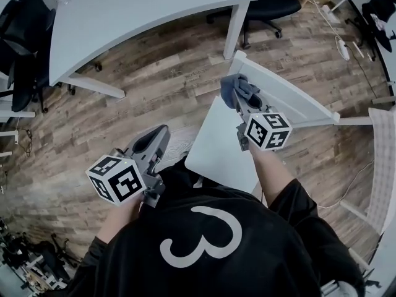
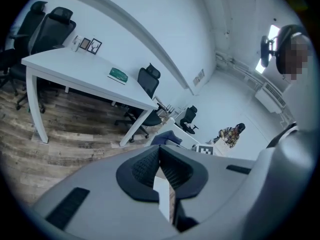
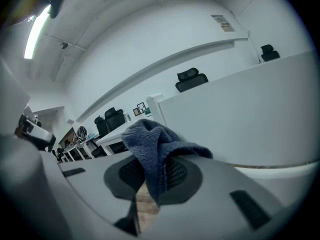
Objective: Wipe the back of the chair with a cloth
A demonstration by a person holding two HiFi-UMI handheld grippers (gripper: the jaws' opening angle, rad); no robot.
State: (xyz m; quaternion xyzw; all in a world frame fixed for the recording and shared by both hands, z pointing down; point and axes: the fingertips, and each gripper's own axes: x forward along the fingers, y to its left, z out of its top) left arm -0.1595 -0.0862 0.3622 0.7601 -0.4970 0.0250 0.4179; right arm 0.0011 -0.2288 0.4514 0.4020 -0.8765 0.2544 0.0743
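A white chair stands before me, its seat (image 1: 216, 147) below and its flat backrest (image 1: 291, 98) slanting to the right. My right gripper (image 1: 238, 91) is shut on a blue-grey cloth (image 1: 234, 86), held at the backrest's left end near the corner post. In the right gripper view the cloth (image 3: 152, 144) bunches out of the closed jaws, with the white backrest (image 3: 240, 119) just beyond it. My left gripper (image 1: 153, 138) hangs over the floor left of the seat, shut with nothing in it. From the left gripper view, the chair (image 2: 172, 129) and cloth (image 2: 162, 139) show beyond its jaws.
A large white desk (image 1: 142, 11) stands ahead, with a green book (image 2: 118, 75) on it. Black office chairs (image 1: 269, 5) stand at the far right and at the left (image 1: 21, 48). Cables and a power strip (image 1: 341, 45) lie on the wood floor at right.
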